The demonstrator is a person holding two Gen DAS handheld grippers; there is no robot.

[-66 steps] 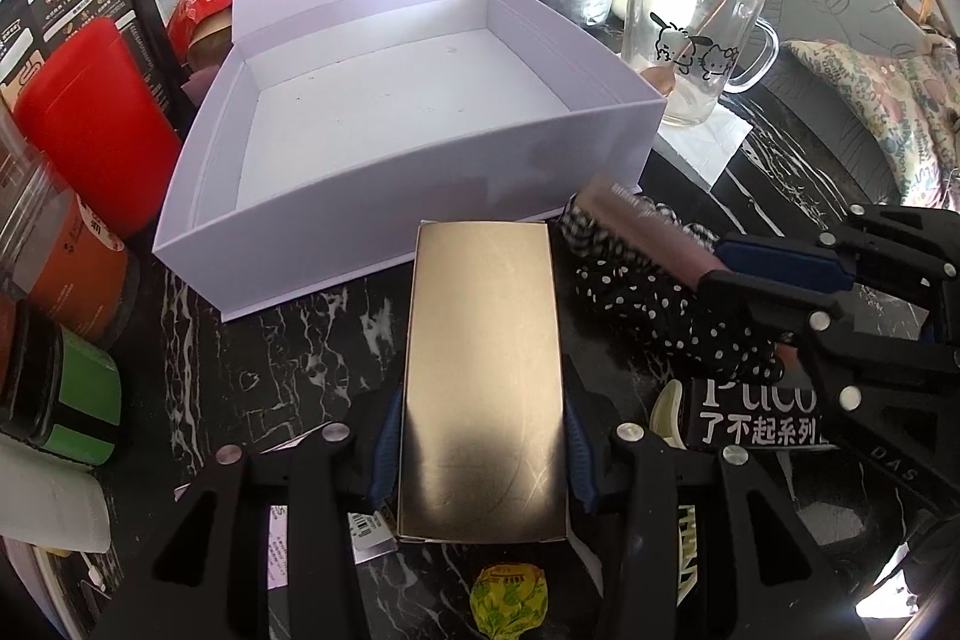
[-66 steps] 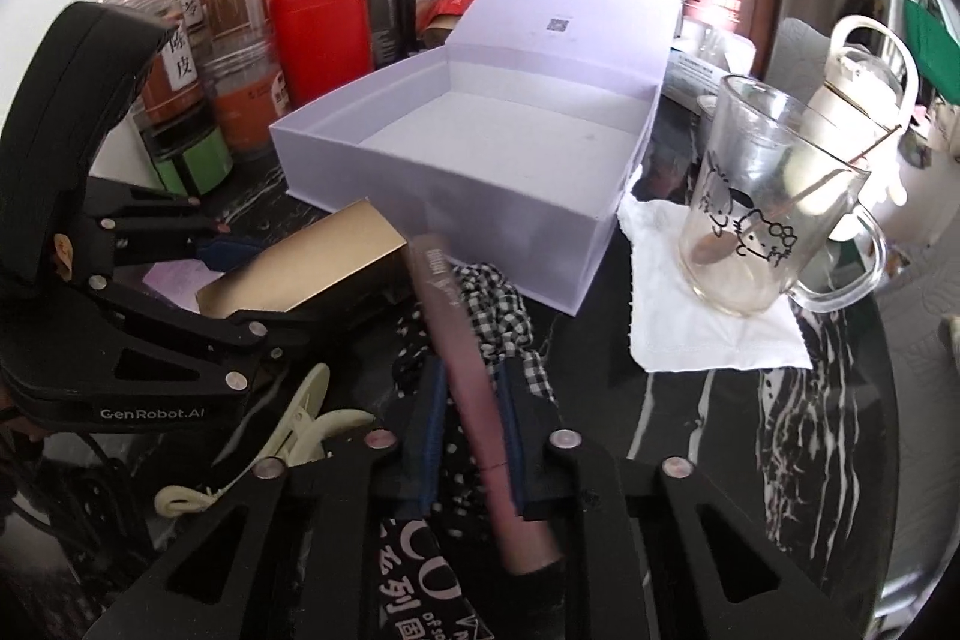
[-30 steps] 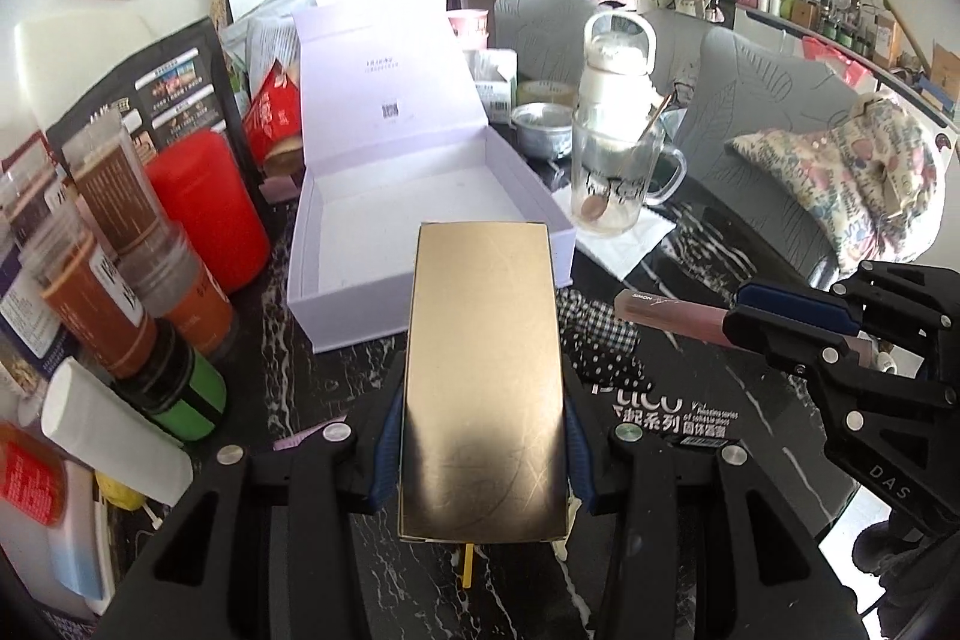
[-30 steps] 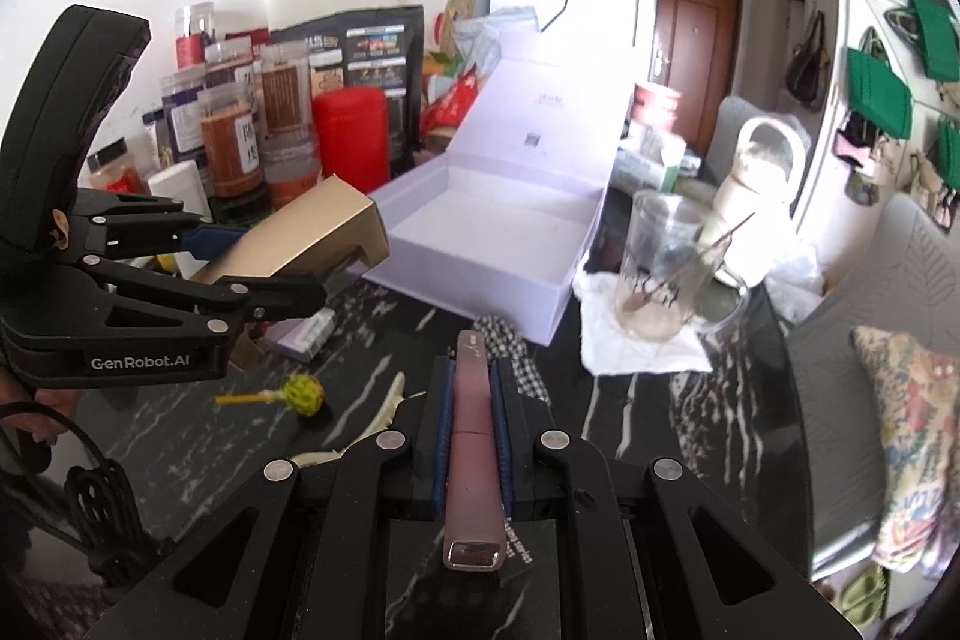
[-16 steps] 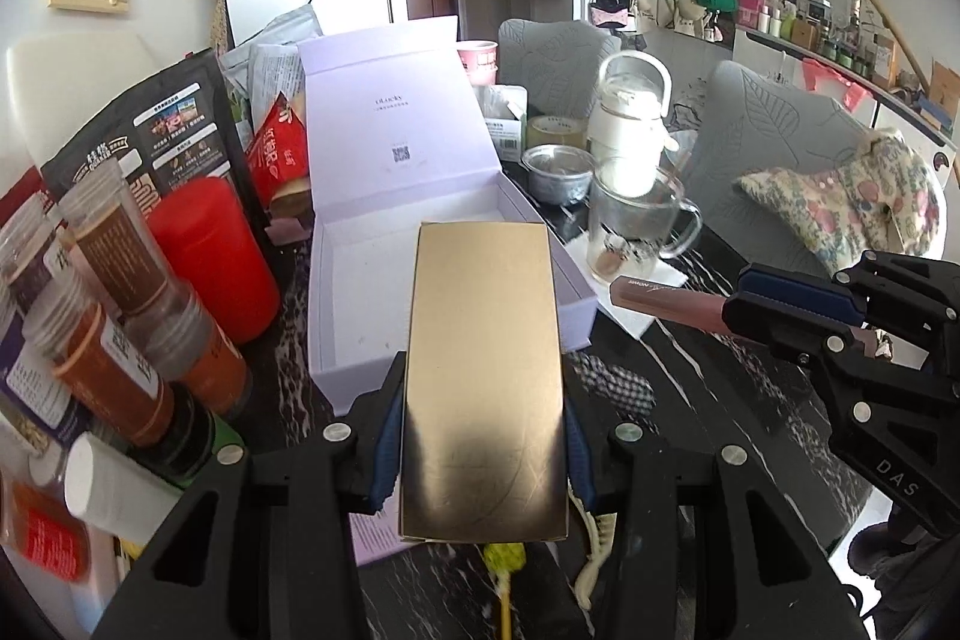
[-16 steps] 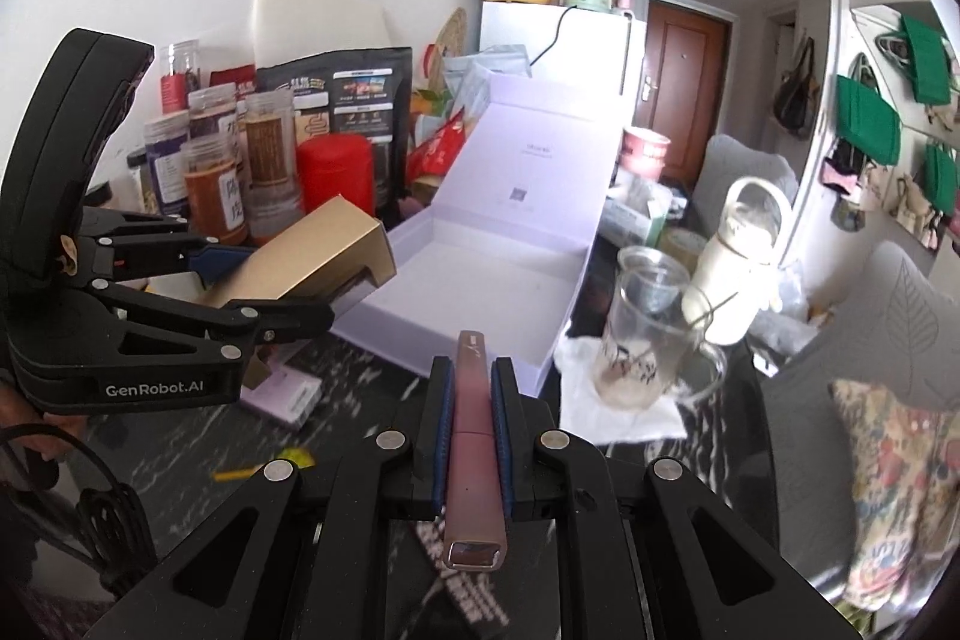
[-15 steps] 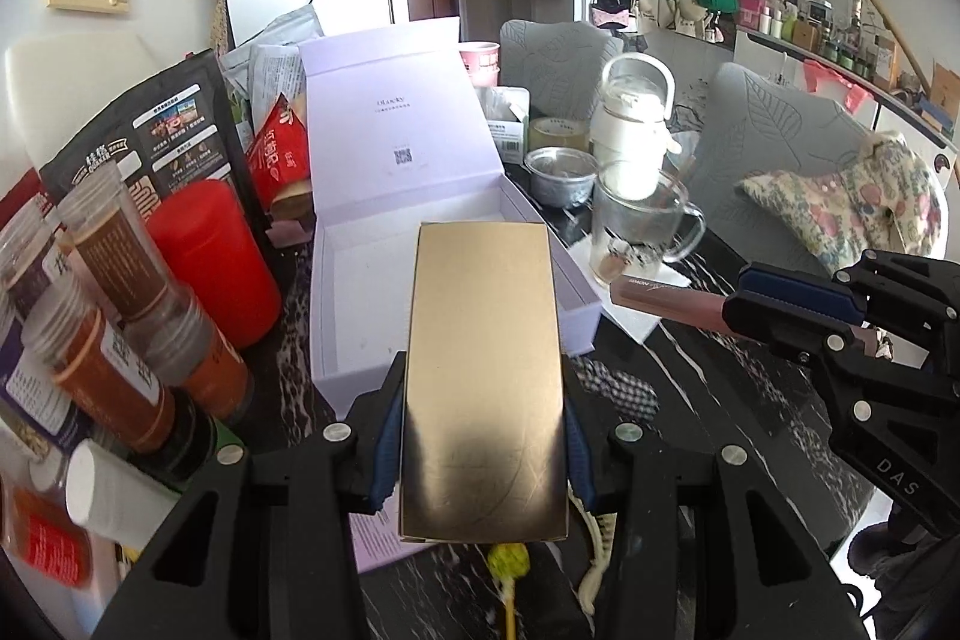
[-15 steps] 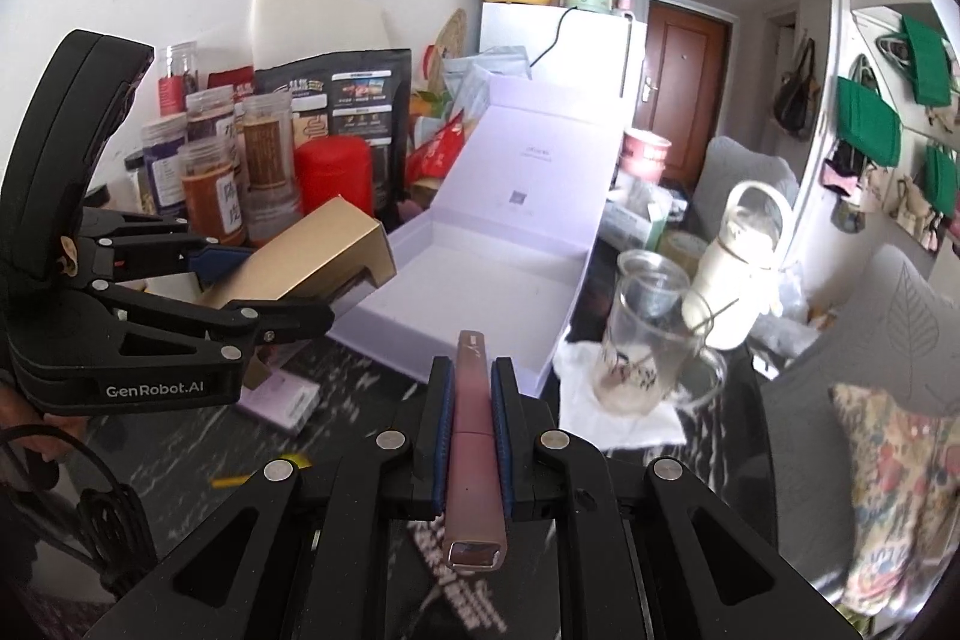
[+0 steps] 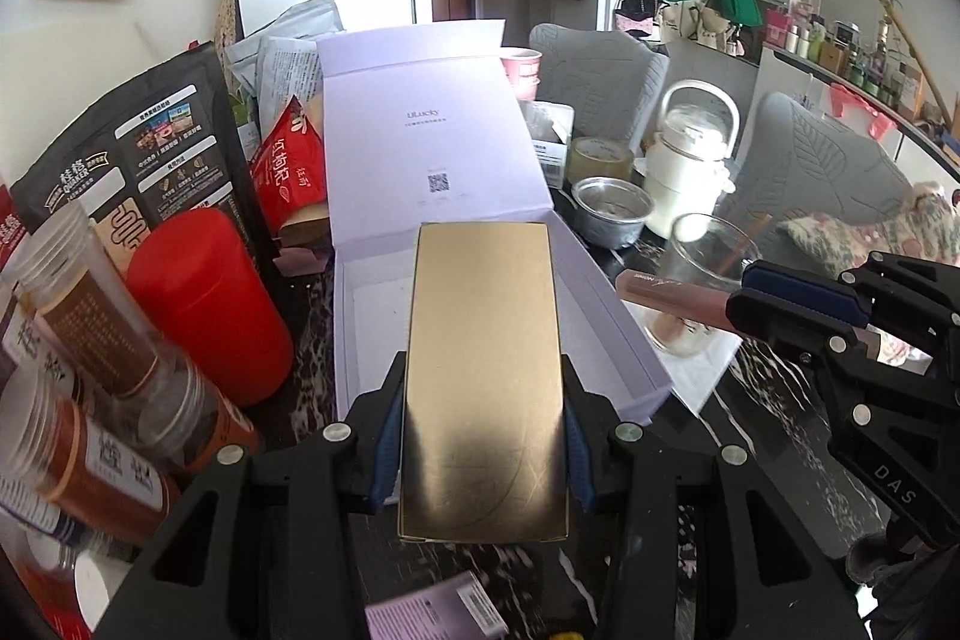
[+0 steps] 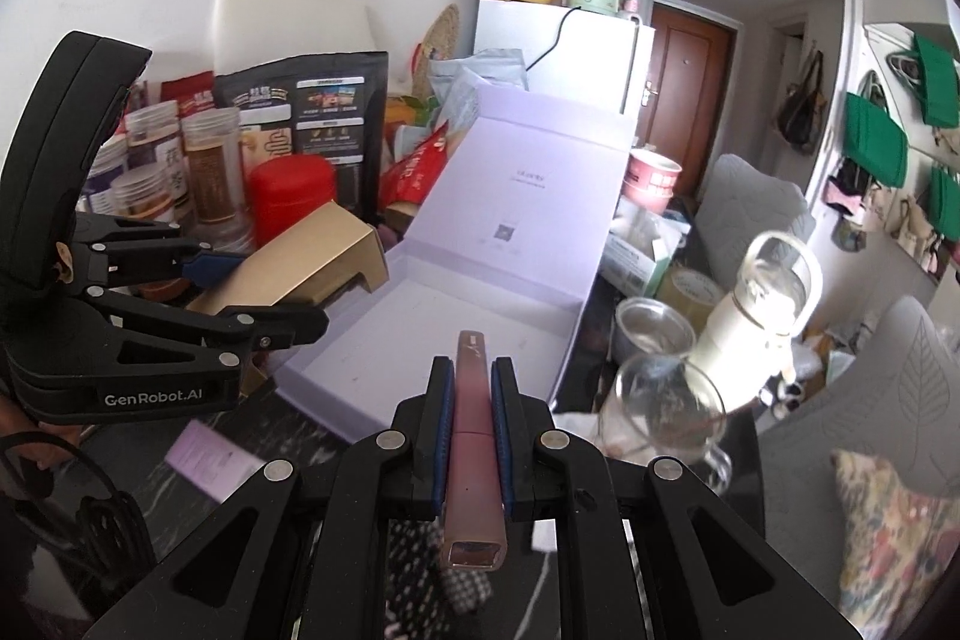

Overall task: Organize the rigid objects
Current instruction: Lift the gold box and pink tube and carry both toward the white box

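Observation:
My left gripper (image 9: 483, 382) is shut on a flat gold box (image 9: 485, 370), held above the near end of an open lilac box (image 9: 612, 328) with its lid standing up behind. The same gold box (image 10: 300, 268) shows at the left of the right wrist view, over the lilac box (image 10: 420, 328). My right gripper (image 10: 471, 382) is shut on a slim pink tube (image 10: 471, 436) that points toward the lilac box; the tube (image 9: 672, 289) hangs just right of that box. Only the box's bare white floor shows inside it; the gold box hides part of it.
A red canister (image 9: 204, 304), spice jars (image 9: 102, 316) and snack bags (image 9: 132, 160) crowd the left. A glass mug (image 10: 660, 418), a white kettle (image 10: 762, 316) and a metal bowl (image 10: 651, 334) stand right of the box. Black marbled tabletop (image 9: 774, 400) lies below.
Both grippers have risen off the table and moved toward the lilac box, each keeping its hold. The gold box now overlaps the box's near end; the tube is beside its right wall.

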